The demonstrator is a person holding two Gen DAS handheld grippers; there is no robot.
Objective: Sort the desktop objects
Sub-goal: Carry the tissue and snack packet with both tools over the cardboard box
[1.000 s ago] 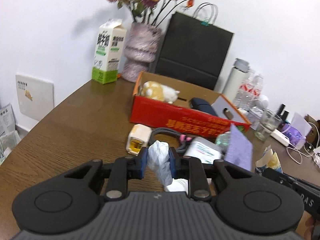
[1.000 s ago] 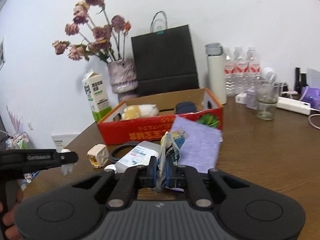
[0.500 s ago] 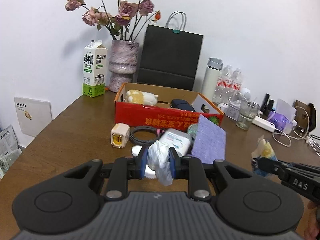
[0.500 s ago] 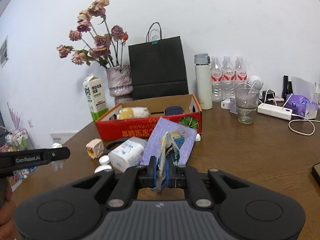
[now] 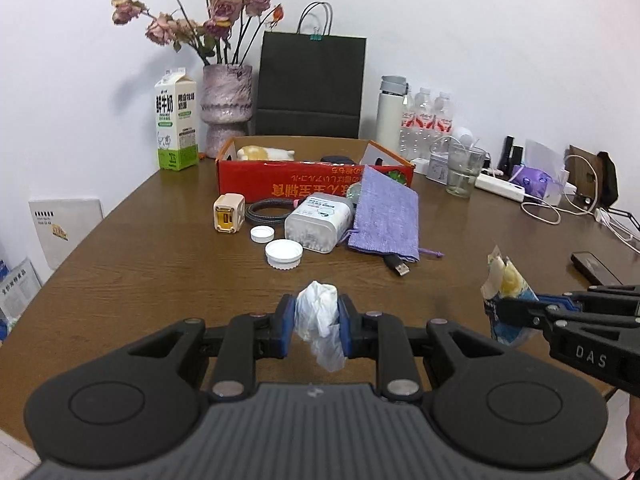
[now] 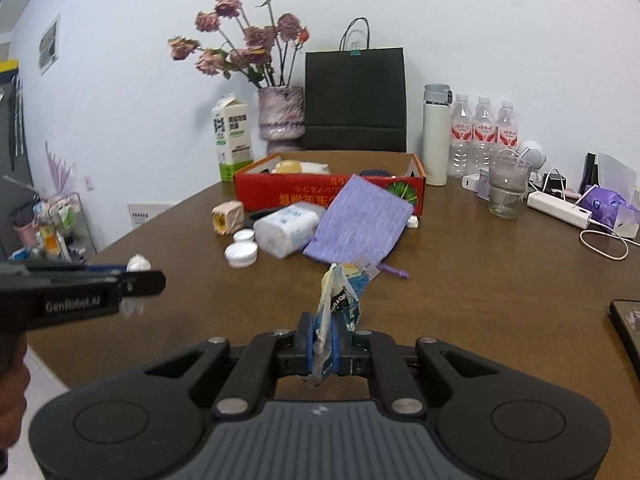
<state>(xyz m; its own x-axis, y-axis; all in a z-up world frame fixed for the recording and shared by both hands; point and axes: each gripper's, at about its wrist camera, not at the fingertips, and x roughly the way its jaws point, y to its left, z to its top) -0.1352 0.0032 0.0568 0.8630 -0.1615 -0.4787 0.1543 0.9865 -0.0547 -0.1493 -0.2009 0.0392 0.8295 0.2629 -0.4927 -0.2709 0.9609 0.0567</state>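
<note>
Nearest the table's near edge, the left gripper is clamped on a crumpled white tissue, and off toward the right side the right gripper is pinched tight on a flattened snack wrapper, which stands up from the pads with its long axis roughly vertical. Both bits of rubbish hang above bare wood at the near edge, well apart from everything else on the table (no bin or waste spot shows in either view, so I cannot tell where they are meant to go). Farther in, toward the middle, lie two white caps, a clear tub of cotton swabs, a small cream charger and a purple pouch whose long axis runs away from the grippers, leaning against the red box. That box sits straight ahead of both grippers, toward the far edge. If it is the target, neither hand looks clearly nearer, and each carries its load pointing at it.
</note>
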